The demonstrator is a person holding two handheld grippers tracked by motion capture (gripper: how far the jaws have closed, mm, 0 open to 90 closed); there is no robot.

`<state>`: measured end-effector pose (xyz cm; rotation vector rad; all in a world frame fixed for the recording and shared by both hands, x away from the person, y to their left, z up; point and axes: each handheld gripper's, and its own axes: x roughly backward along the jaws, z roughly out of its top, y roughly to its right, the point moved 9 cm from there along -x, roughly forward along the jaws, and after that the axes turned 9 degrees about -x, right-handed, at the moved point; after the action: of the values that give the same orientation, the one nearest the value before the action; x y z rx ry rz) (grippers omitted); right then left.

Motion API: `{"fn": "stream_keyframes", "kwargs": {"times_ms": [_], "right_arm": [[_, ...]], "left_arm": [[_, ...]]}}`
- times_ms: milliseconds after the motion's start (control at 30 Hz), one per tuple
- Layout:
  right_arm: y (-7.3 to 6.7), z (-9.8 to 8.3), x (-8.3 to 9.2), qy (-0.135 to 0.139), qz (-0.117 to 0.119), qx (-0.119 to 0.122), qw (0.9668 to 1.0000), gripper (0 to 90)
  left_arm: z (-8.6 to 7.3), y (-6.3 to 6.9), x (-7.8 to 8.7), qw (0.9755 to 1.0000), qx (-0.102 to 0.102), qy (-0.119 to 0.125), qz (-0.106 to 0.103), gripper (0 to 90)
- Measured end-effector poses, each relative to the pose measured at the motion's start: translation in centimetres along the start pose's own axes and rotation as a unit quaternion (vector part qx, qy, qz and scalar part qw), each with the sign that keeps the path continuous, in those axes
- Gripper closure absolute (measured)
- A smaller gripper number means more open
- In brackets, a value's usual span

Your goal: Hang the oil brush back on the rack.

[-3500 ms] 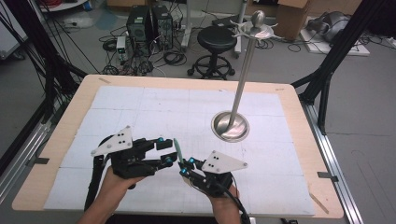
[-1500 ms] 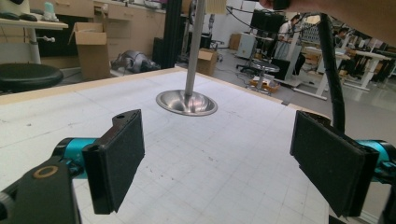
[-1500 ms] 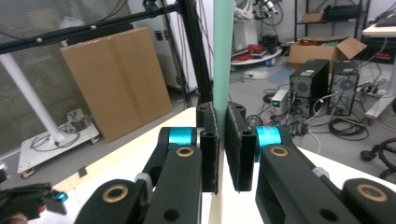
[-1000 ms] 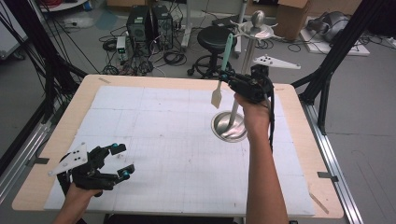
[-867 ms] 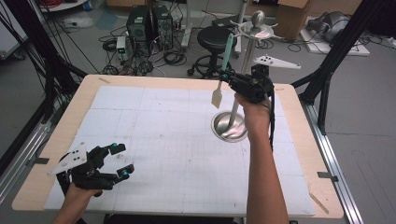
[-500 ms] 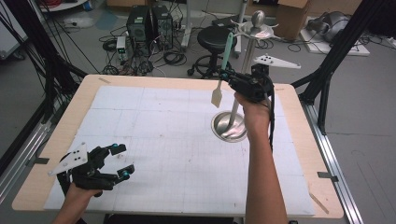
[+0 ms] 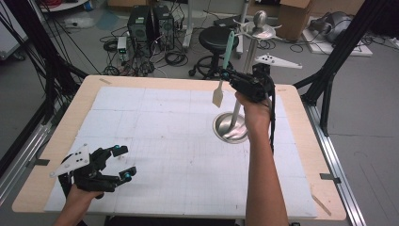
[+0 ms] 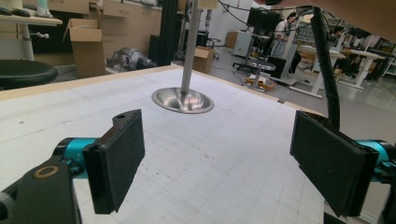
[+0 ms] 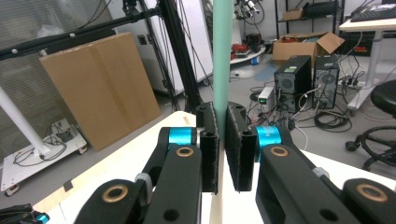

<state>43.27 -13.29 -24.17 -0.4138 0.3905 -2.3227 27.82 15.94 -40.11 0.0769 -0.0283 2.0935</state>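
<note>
A spatula (image 7: 228, 47) with a teal handle and a pale blade stands upright in the air, blade down, just left of the metal stand's pole (image 7: 237, 110). My right gripper (image 7: 225, 74) is shut on its handle, high over the table's far right part. In the right gripper view the handle (image 9: 222, 56) rises between the pressed pads of that gripper (image 9: 222, 140). The stand has a round steel base (image 7: 230, 127) and hooks at its top (image 7: 259, 26). My left gripper (image 7: 123, 161) rests low at the front left, open and holding nothing (image 8: 217, 163); the stand's base (image 8: 183, 99) lies ahead of it.
A white gridded mat (image 7: 164, 132) covers the wooden table (image 7: 84, 101). Beyond the far edge stand a black stool (image 7: 214, 37) and computer towers (image 7: 150, 26) among cables. Black frame posts (image 7: 339, 52) rise at the table's right and left.
Since the oldest frame the right gripper has gone from the front middle up to the stand with the spatula, and the left one has shifted to the front left. Over the last second nothing moved.
</note>
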Motion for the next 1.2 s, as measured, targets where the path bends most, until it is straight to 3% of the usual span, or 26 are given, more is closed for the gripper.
{"fn": "stream_keyframes", "kwargs": {"times_ms": [333,1200], "right_arm": [[-0.07,0.21,-0.15,0.0,0.001,-0.005,1.0,84.4],[-0.02,0.17,0.47,0.003,-0.031,-0.015,0.9994,84.5]], "left_arm": [[-0.12,-0.04,-0.06,1.0,-0.003,-0.004,0.0,18.3],[-0.14,-0.02,-0.12,1.0,-0.003,-0.005,0.0,18.3]]}}
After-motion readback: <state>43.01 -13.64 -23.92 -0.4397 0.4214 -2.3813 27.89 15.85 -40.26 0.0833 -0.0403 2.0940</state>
